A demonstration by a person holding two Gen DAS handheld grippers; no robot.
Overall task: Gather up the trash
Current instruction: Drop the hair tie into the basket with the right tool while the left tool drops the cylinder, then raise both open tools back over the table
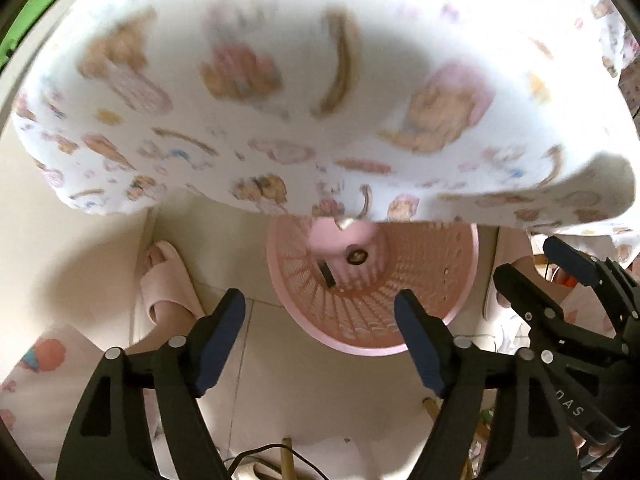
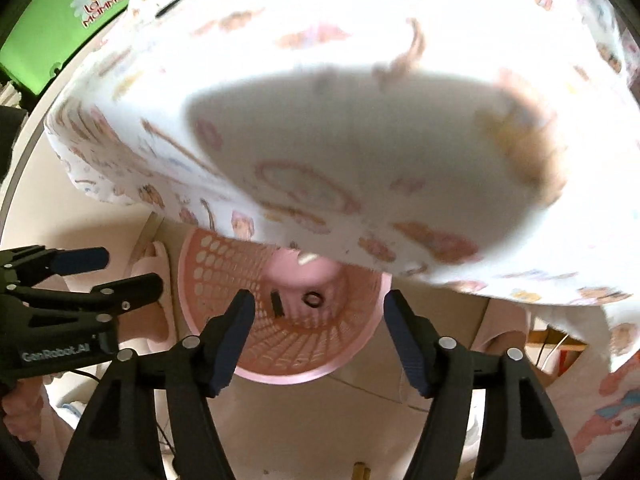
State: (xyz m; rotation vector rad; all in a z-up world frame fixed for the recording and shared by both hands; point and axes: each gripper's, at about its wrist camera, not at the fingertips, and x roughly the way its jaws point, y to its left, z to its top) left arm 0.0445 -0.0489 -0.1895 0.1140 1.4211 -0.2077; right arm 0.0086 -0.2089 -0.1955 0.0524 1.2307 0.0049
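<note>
A white cloth (image 1: 304,92) printed with blurred brown bears and pink shapes hung above one round pink lattice basket (image 1: 420,280) on the floor. Inside the basket lay two small dark bits. Left tool (image 1: 320,316) and right tool (image 2: 320,316) both stood apart, empty, over the basket. A green bag (image 2: 60,28) read "La Mamma".

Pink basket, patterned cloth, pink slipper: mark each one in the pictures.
pink basket (image 1: 436,280): left wrist view, on its slotted inner wall.
patterned cloth (image 2: 320,128): right wrist view, on its shaded middle.
pink slipper (image 1: 166,280): left wrist view, on its strap.
</note>
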